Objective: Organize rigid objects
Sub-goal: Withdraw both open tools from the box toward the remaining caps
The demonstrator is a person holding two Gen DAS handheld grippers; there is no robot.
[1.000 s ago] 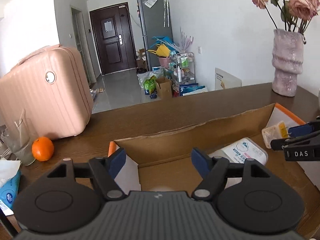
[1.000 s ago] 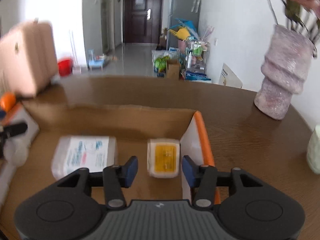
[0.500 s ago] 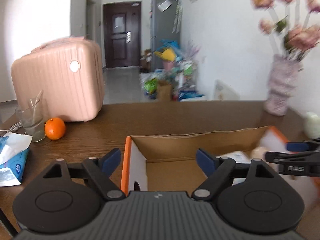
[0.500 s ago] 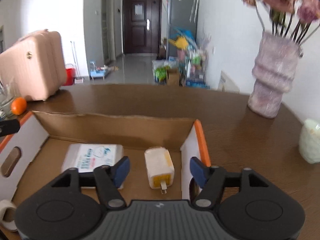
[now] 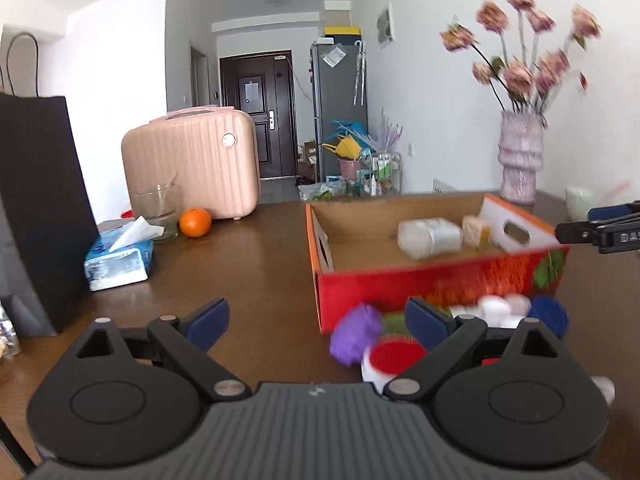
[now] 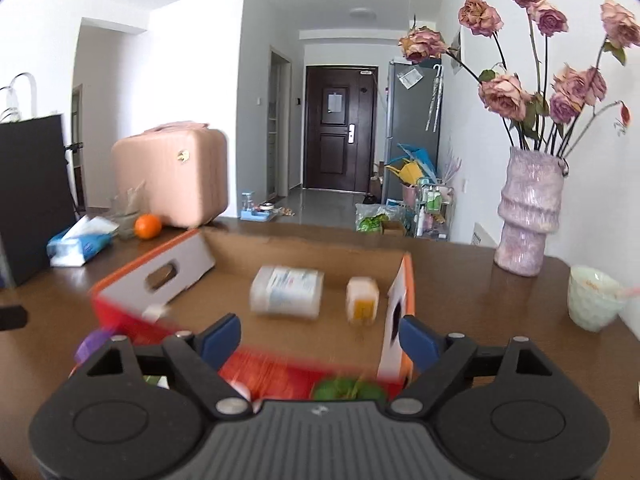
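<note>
A red and orange cardboard box [image 5: 440, 284] [image 6: 404, 280] stands on the brown table. Inside lie a white bottle [image 5: 430, 236] [image 6: 286, 294] and a small yellow-labelled container [image 5: 476, 232] [image 6: 362, 304]. In front of the box lie blurred small things: a purple ball [image 5: 354, 334], a red-and-white lid [image 5: 394, 358], white pieces [image 5: 500, 308], a blue ball [image 5: 550, 316] and a green thing [image 6: 346, 390]. My left gripper [image 5: 316, 320] is open and empty, low over the table left of these. My right gripper [image 6: 320, 338] is open and empty above the box's near wall; its tip shows in the left wrist view [image 5: 600, 230].
On the left stand a black paper bag [image 5: 40, 208], a tissue pack [image 5: 118, 258], a glass [image 5: 156, 208], an orange [image 5: 195, 222] and a pink suitcase [image 5: 192, 168]. A vase of flowers [image 6: 528, 216] and a pale green cup [image 6: 592, 298] stand at the right.
Both grippers have pulled back and risen away from the box. The box's red front wall and the small things before it have come into view. The right gripper has opened wider.
</note>
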